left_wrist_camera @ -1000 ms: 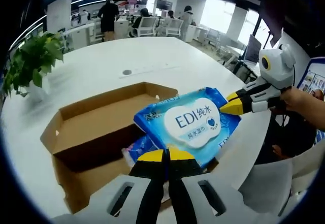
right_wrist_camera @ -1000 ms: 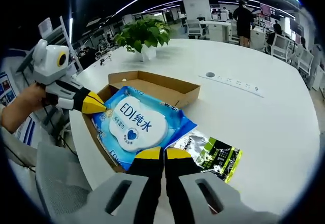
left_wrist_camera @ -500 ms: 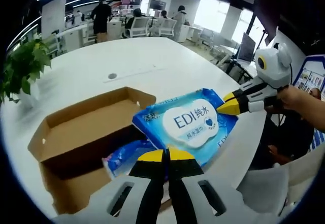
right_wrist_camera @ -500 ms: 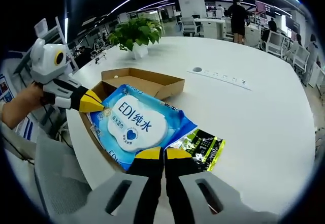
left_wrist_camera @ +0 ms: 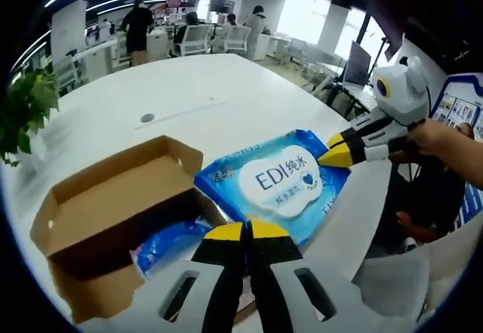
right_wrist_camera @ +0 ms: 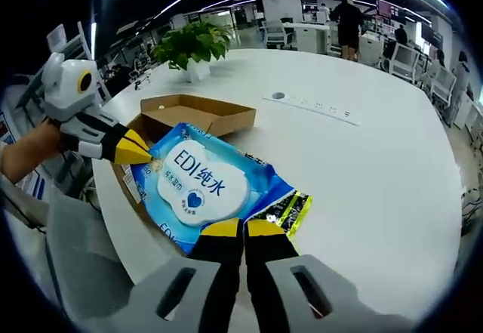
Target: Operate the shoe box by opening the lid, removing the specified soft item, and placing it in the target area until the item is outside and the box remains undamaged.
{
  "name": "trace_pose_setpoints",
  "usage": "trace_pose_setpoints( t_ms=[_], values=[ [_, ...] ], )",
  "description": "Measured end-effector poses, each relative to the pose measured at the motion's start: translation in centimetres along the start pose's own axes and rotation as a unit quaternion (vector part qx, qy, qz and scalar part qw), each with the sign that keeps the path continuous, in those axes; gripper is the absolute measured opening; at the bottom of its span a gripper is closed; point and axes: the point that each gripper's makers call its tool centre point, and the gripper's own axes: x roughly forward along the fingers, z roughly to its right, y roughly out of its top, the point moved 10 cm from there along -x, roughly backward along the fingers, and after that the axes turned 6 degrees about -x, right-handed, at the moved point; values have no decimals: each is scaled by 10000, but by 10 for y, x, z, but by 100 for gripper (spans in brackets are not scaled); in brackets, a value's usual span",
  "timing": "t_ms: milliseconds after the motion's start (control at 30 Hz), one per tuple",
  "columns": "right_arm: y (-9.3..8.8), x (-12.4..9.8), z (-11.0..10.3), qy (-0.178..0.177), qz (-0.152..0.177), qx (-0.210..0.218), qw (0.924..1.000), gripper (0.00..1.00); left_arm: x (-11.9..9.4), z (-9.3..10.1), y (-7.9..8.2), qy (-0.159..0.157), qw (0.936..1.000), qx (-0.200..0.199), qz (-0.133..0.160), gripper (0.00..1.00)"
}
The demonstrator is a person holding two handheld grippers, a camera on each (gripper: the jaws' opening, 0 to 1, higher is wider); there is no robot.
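Left gripper (left_wrist_camera: 246,231): jaws pressed together on wipes pack (left_wrist_camera: 275,186), one edge. Right gripper (right_wrist_camera: 243,229): jaws pinching the opposite edge. Pack held beside open box (left_wrist_camera: 113,189).

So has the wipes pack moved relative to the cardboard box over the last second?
Yes. The wipes pack has moved off the box, toward the black-green packet.

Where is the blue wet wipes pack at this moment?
The blue plastic wet wipes pack is held between both claws, beside the open brown cardboard shoe box, partly over a black and green packet.
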Motion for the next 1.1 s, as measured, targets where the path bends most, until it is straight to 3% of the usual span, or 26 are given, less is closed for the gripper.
trace_pose_setpoints(
  t_ms=[533,867,1100],
  values=[
    [-14,13,23,-104,-153,147,9997,0,34,1,9,-90,9981,400,-449,0],
    [-19,33,31,-140,-208,77,9997,0,55,-3,11,99,9905,973,-966,0],
    [-24,45,37,-235,-258,97,9993,0,65,-1,15,227,9860,1198,-1139,0]
  ],
)
